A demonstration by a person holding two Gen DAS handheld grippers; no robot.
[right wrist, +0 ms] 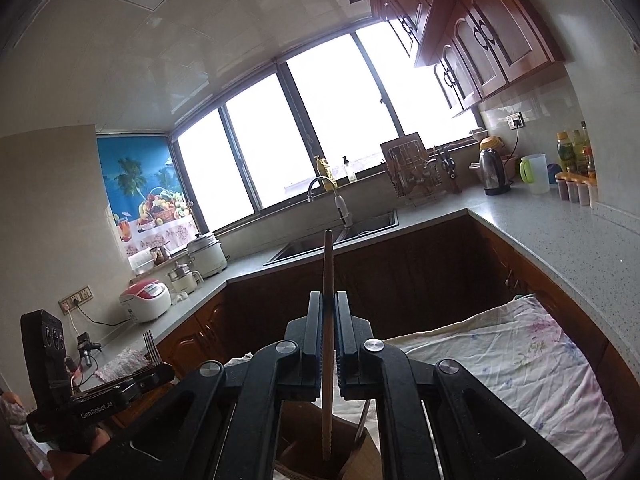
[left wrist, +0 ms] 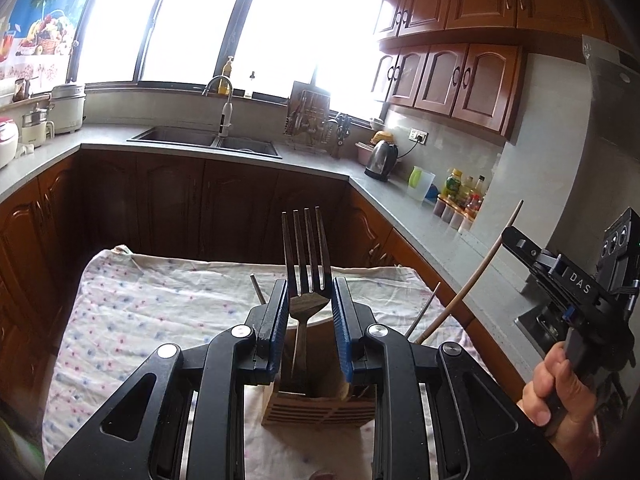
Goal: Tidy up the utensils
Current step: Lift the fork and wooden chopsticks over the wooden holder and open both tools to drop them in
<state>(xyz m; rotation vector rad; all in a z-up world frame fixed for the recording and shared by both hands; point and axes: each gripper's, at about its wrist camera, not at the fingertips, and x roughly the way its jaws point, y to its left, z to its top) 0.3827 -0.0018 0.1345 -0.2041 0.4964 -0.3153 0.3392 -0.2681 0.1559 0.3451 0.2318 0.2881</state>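
Note:
A metal fork stands tines up in a slotted wooden utensil holder on a floral cloth. My left gripper is open, its blue pads on either side of the fork's neck with gaps on both sides. My right gripper is shut on a wooden chopstick, whose lower end reaches into the holder. In the left wrist view the right gripper is at the right, holding the slanted chopstick. The left gripper's body and the fork's tines show at lower left in the right wrist view.
A white dish rim and thin metal sticks lie behind the holder. Grey counters surround the table, with a sink, kettle, bottles and rice cookers.

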